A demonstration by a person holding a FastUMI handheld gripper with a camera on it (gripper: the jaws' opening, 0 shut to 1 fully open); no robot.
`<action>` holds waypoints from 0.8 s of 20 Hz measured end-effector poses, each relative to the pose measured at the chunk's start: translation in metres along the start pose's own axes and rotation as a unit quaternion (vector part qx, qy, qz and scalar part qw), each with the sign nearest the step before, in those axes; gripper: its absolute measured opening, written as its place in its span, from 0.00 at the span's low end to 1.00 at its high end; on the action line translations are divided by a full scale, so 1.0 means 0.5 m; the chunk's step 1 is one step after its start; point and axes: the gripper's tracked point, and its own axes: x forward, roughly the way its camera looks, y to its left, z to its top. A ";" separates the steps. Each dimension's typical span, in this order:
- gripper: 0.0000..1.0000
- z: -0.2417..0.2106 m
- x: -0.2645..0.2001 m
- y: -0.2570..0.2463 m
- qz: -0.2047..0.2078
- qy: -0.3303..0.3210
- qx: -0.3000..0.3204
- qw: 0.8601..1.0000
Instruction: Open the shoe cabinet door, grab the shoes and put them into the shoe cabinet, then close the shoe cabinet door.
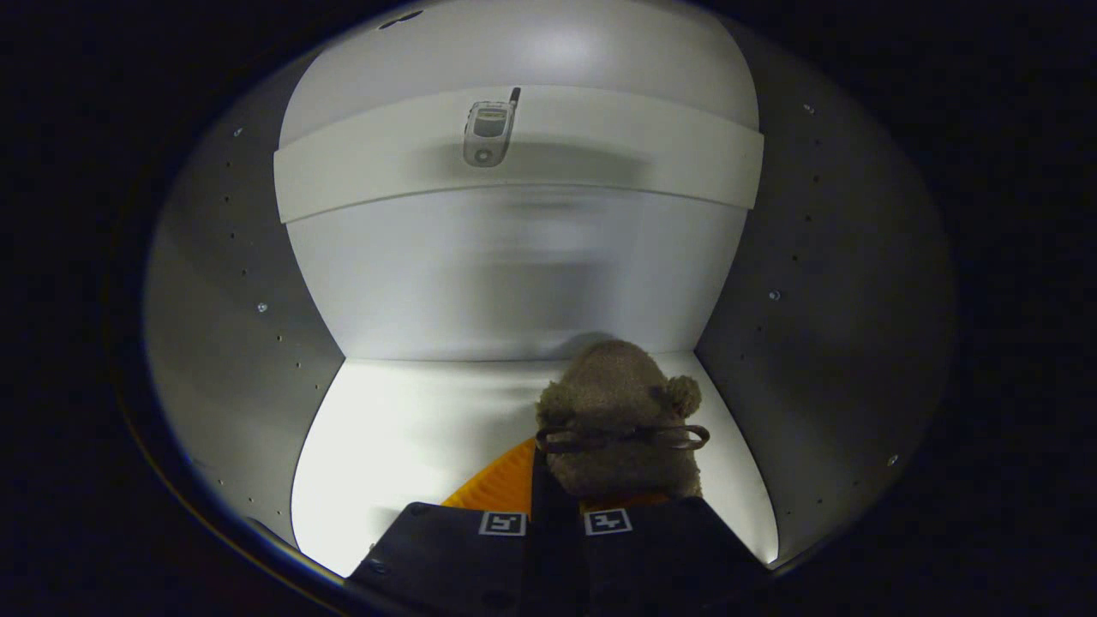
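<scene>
Inside the white shoe cabinet [257,343], the gripper [557,523] has its fingers nearly together, pinching the orange slipper [501,484] with its plush bear head [621,420] at lower centre of the frame, resting on the cabinet floor. A flip phone [488,130] lies on the shelf [651,154] at upper centre.

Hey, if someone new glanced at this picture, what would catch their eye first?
Probably the fuzzy brown slipper with an orange sole, held just ahead of the closed gripper over the cabinet floor. Next, the small flip phone lying on the shelf above.
</scene>
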 end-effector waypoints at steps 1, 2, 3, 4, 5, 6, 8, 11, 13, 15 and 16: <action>0.10 -0.012 -0.002 -0.005 -0.008 0.011 -0.004 1.000; 0.23 -0.021 -0.016 -0.009 -0.013 0.016 -0.013 1.000; 0.36 -0.024 -0.030 -0.011 -0.017 0.013 -0.018 1.000; 0.36 -0.024 -0.043 -0.011 -0.018 0.007 -0.018 1.000; 0.36 -0.024 -0.053 -0.008 -0.014 -0.002 -0.012 1.000; 0.36 -0.020 -0.071 -0.009 -0.012 -0.007 0.001 1.000; 0.49 -0.016 -0.117 -0.013 -0.011 -0.026 0.013 1.000; 0.68 -0.008 -0.222 -0.012 -0.010 -0.076 0.030 0.997; 0.81 -0.006 -0.310 -0.008 -0.005 -0.113 0.040 0.993; 0.99 -0.011 -0.406 -0.011 -0.007 -0.146 0.039 0.988; 0.99 -0.014 -0.455 -0.011 -0.006 -0.164 0.037 0.986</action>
